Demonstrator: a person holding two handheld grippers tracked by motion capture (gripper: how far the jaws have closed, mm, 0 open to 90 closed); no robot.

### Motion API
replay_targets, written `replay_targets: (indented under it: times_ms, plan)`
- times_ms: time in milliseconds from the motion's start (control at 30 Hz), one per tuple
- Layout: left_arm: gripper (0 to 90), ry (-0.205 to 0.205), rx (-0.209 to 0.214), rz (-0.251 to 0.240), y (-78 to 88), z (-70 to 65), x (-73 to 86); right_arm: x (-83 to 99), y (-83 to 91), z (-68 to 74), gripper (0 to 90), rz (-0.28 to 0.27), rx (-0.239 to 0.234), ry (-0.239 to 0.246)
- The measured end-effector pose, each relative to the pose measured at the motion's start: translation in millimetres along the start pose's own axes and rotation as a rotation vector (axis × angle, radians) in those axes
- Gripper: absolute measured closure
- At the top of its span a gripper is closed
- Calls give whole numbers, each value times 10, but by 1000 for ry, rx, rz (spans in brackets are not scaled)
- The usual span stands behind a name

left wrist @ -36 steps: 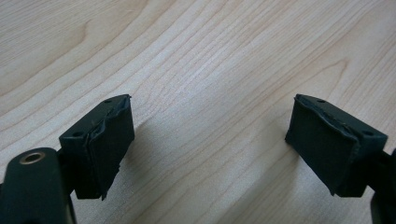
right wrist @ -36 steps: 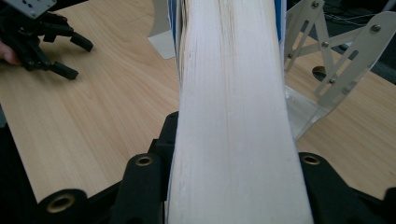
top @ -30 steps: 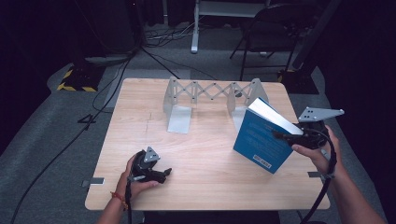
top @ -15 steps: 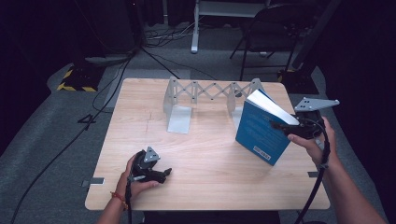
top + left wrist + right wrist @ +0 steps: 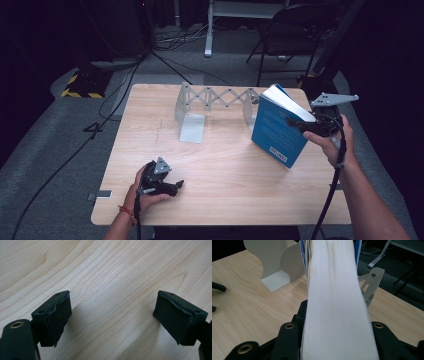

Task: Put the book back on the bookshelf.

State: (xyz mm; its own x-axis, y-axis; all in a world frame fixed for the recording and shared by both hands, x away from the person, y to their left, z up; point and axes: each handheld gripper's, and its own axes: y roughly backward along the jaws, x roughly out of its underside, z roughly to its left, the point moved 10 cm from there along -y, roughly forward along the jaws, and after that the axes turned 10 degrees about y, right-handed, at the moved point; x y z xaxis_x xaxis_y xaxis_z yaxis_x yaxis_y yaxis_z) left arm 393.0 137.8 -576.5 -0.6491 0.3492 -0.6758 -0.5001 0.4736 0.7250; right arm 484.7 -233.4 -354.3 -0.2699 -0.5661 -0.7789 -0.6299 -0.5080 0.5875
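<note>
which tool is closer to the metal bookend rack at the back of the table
Right. The right tool holds the blue book just in front of the rack's right end; the left tool rests open near the table's front edge, far from it.

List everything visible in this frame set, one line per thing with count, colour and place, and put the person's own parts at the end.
book: 1, blue cover with white page edges, tilted at the table's right side, clamped by the right gripper
expanding bookend rack: 1, pale grey metal, far middle of the table, beside the book
table: 1, light wood, centre
cables: several, black, on the grey floor at left and behind
chair: 1, dark, behind the table
black-and-yellow striped base: 1, floor at far left
left gripper: 1, black, near left of the table, jaws open over bare wood
right gripper: 1, black, right side, shut on the book
forearms and hands: 2, entering from the bottom
</note>
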Motion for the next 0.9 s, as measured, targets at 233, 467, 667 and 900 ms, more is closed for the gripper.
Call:
replay_targets:
  times_ms: [233, 467, 667, 900]
  plan:
    - [147, 0, 0, 0, 0, 0, 0, -112, -63, -72, 611, -10, 19, -16]
    - [147, -1, 1, 1, 0, 1, 0, -189, -151, -174, 611, -7, 59, -40]
    - [147, -1, 2, 0, -1, 0, -1, -236, -203, -257, 611, -11, 83, -63]
    - [147, 0, 2, 0, -1, -1, -1, -331, -299, -339, 611, -2, 124, -73]
